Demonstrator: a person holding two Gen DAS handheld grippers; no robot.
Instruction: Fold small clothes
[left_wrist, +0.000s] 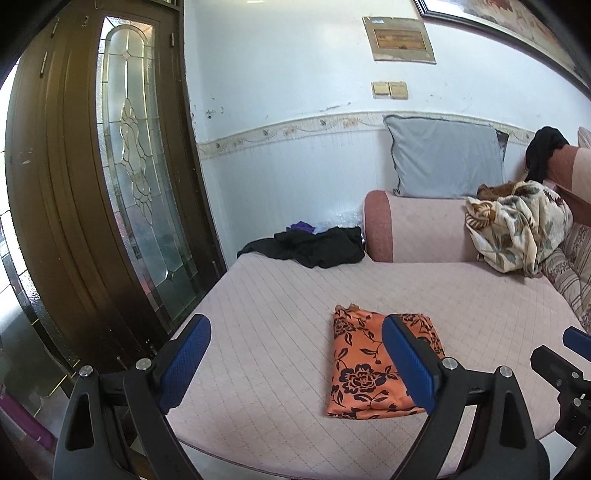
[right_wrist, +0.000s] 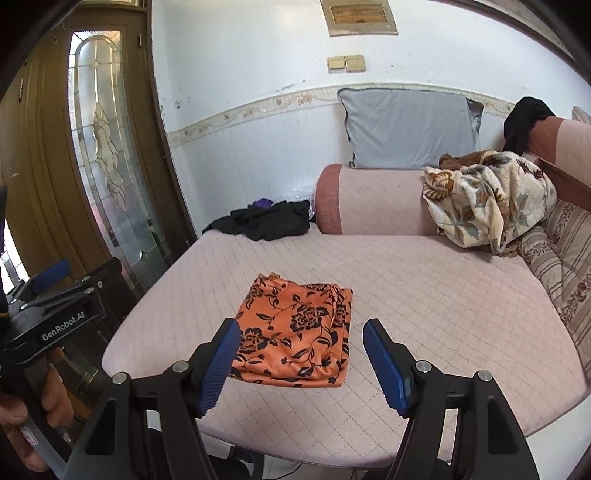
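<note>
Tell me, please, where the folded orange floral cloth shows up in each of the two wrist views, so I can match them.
Left wrist view: the orange floral cloth lies lower centre-right, partly behind the left gripper's right finger.
Right wrist view: the cloth lies centre, just beyond the open right gripper.
Shared landmark: the black garment pile at the cushion's far edge.

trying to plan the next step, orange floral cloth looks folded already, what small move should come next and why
Probably reach the left gripper toward the black garment at the cushion's far edge: the orange floral cloth lies folded and untouched, and both the left gripper and right gripper are open and empty.
</note>
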